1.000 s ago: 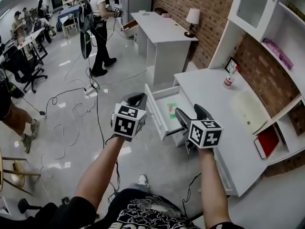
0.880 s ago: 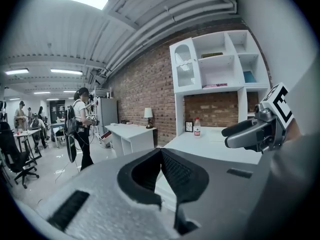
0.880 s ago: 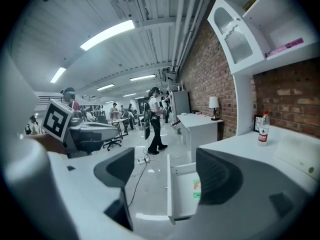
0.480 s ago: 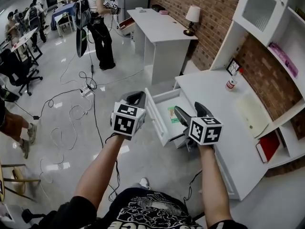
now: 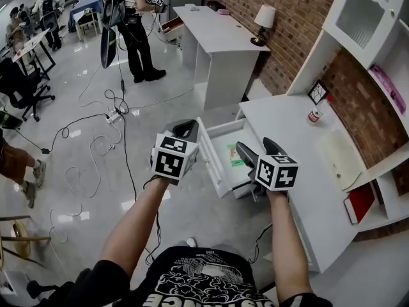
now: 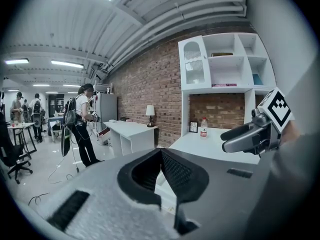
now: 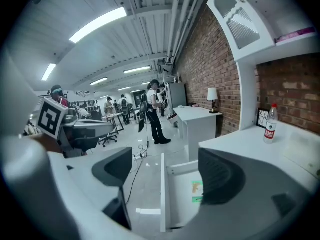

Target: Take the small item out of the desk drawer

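White drawer point(image 5: 209, 155) open, green item point(image 5: 234, 154) inside; left claw point(image 5: 185, 129) together, right claw point(image 5: 254, 147) opening, empty

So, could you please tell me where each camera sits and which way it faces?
Head view: on the person's head, steeply down at the open drawer and desk; both forearms, left gripper and right gripper show.
Left gripper view: on that gripper, facing the brick wall; its shut jaws and the right gripper show.
Right gripper view: on that gripper, into the drawer; its opening jaws, empty.
Shared: all three show the bottle.
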Motion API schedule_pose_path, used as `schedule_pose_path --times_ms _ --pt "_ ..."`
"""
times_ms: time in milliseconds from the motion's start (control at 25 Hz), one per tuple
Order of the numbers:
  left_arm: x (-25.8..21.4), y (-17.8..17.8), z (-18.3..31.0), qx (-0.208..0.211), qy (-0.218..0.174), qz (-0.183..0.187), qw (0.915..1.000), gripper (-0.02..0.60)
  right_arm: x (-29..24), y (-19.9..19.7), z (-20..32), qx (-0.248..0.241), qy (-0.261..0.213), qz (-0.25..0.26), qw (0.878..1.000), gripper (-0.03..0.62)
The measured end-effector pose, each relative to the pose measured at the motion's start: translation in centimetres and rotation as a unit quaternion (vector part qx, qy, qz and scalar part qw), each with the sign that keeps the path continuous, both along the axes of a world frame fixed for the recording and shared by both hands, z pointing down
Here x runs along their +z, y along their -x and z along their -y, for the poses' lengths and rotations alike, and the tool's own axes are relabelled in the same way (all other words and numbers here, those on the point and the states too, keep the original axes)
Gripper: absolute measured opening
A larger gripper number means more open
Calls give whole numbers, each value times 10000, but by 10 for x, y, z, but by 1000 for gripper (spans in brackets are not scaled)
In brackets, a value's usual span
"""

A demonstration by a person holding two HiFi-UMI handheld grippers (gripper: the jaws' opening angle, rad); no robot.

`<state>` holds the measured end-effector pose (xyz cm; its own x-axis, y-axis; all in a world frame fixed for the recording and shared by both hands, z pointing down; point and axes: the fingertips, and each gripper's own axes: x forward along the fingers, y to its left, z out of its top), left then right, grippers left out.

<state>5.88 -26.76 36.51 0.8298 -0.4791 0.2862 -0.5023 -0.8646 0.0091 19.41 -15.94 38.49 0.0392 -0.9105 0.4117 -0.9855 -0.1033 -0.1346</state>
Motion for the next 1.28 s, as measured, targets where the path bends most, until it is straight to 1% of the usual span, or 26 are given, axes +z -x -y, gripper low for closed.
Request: schedule_pose_path --times_ms 280,440,640,840,1160,1280 --pt "22 -20 14 16 65 100 9999 5 30 -24 18 -10 207 90 9997 399" --pt "45 -31 21 -3 127 212 9997 5 63 -33 31 -111 425 207 9988 399" --pt "74 -53 44 -64 216 393 9990 5 107 -57 56 -256 768 348 9961 399" --pt "106 -70 64 -202 436 564 9972 5 155 -78 79 -396 1231 462 9905 403" --pt "144 -85 91 -491 709 632 9943 5 224 -95 107 -615 1846 639 9788 425" --pt "157 -88 100 -583 798 658 9929 5 251 -103 115 -600 2068 711 9739 426"
